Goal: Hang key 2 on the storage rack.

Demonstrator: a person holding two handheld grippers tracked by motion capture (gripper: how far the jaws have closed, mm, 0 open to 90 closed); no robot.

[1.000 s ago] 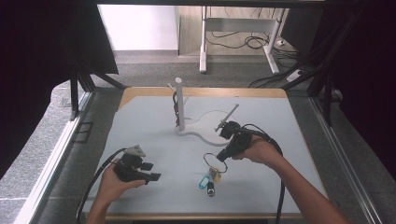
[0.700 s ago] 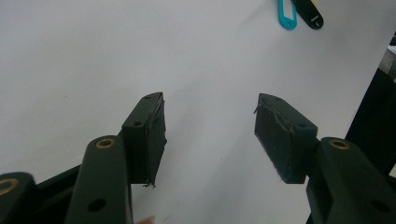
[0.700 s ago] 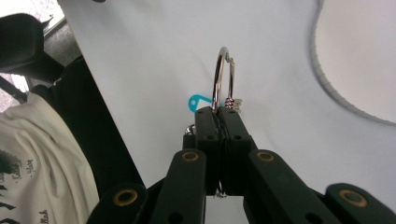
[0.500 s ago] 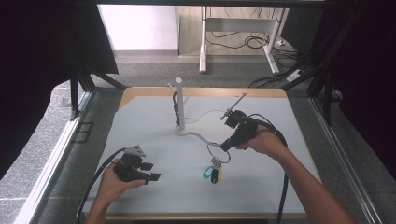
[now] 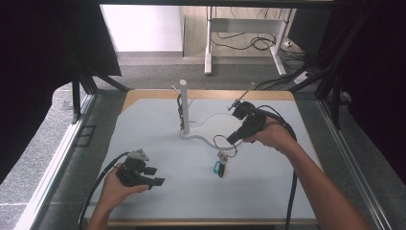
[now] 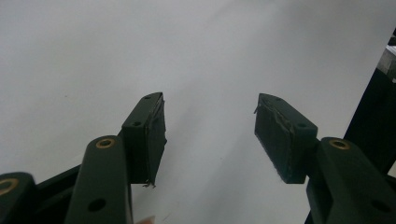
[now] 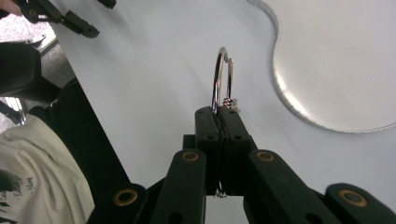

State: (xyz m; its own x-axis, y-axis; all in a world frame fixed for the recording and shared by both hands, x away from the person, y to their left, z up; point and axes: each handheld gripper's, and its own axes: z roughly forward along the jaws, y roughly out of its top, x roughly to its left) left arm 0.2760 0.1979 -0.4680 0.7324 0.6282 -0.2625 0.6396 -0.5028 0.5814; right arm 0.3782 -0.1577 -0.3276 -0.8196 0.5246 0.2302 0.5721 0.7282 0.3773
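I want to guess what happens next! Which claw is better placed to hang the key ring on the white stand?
Probably the right claw. It is shut on the key ring and hangs beside the white stand. The left claw is open, holds nothing, and sits at the table's near edge.

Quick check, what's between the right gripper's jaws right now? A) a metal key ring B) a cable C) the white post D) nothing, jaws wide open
A: in the right gripper view the right gripper has its jaws pressed together on the metal key ring, and in the high view the keys hang below it over the table.
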